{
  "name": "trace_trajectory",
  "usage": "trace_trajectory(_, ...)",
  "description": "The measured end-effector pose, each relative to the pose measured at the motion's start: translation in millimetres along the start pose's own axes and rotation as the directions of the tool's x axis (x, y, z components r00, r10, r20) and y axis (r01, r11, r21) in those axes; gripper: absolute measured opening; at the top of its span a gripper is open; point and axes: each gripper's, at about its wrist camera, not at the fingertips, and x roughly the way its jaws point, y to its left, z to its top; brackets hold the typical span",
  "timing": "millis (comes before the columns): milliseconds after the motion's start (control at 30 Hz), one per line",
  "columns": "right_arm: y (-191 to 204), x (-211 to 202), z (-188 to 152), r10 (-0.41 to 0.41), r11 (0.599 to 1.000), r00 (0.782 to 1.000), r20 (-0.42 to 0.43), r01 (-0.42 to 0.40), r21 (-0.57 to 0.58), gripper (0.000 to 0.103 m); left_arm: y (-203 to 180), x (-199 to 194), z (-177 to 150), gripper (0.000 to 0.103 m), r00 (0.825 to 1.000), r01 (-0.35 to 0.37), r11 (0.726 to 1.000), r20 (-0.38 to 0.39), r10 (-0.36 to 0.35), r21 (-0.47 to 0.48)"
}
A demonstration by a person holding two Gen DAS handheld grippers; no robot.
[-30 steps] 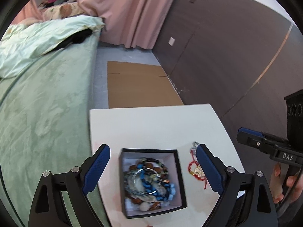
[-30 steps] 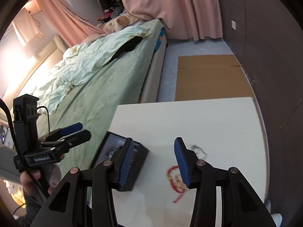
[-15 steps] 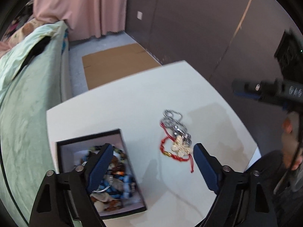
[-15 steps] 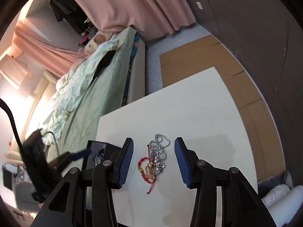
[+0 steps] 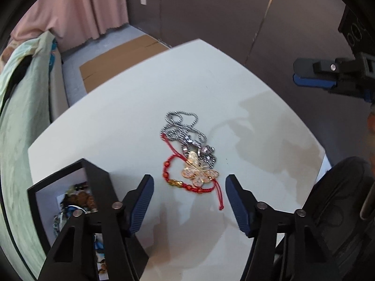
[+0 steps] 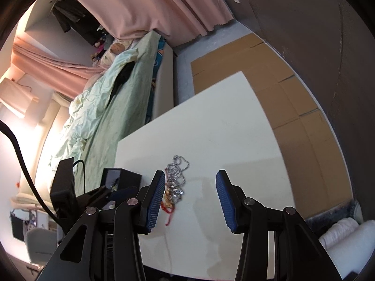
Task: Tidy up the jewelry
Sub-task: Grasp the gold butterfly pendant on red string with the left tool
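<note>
The left wrist view looks steeply down between its own tongs (image 5: 189,195) onto the white tabletop (image 5: 131,107), close above the jewelry pile (image 5: 191,157). The right wrist view tilts less steeply, from the tabletop's other side, taking in the bed (image 6: 110,107). Both share the pile, the black box (image 6: 121,179) and the cardboard (image 5: 121,56) on the floor.

Both views are sharply focused at the centre and bend strongly toward their black, circular fisheye borders. In the right wrist view, warm light floods in from the far left, blowing out the wall beside the bed (image 6: 98,107) to glare. The white worktop (image 5: 140,107) is evenly bright in the left wrist view, with soft grey shadows near its right edge. The dark wall panels (image 5: 211,11) stay dim. The box (image 5: 70,187) at the worktop's left edge looks slightly smeared.
</note>
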Motion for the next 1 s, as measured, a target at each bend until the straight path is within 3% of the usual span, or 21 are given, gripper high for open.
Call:
trace_trajectory(333, -20, 12, 0, -0.028, 0.999, 0.998, -0.057, 0.03, 0.04, 0.046, -15, 25, 13, 0.059, 0.998, -0.003, 0.998, -0.066, 0.007, 0.058)
trace_trajectory(600, -29, 10, 3, -0.011, 0.997, 0.999, -0.048, 0.015, 0.073, 0.046, -21, 39, 16, 0.058, 0.995, -0.003, 0.998, -0.101, 0.009, 0.062)
trace_trajectory(933, -24, 10, 4, 0.001, 0.997, 0.999, -0.039, 0.002, 0.074, 0.046, -21, 38, 12, 0.058, 0.995, 0.016, 0.994, -0.099, -0.005, 0.109)
trace_trajectory(1000, -22, 10, 4, 0.002, 0.998, 0.999, -0.041, 0.001, 0.068, 0.046, -20, 38, 11, 0.053, 0.996, 0.013, 0.993, -0.089, -0.002, 0.119)
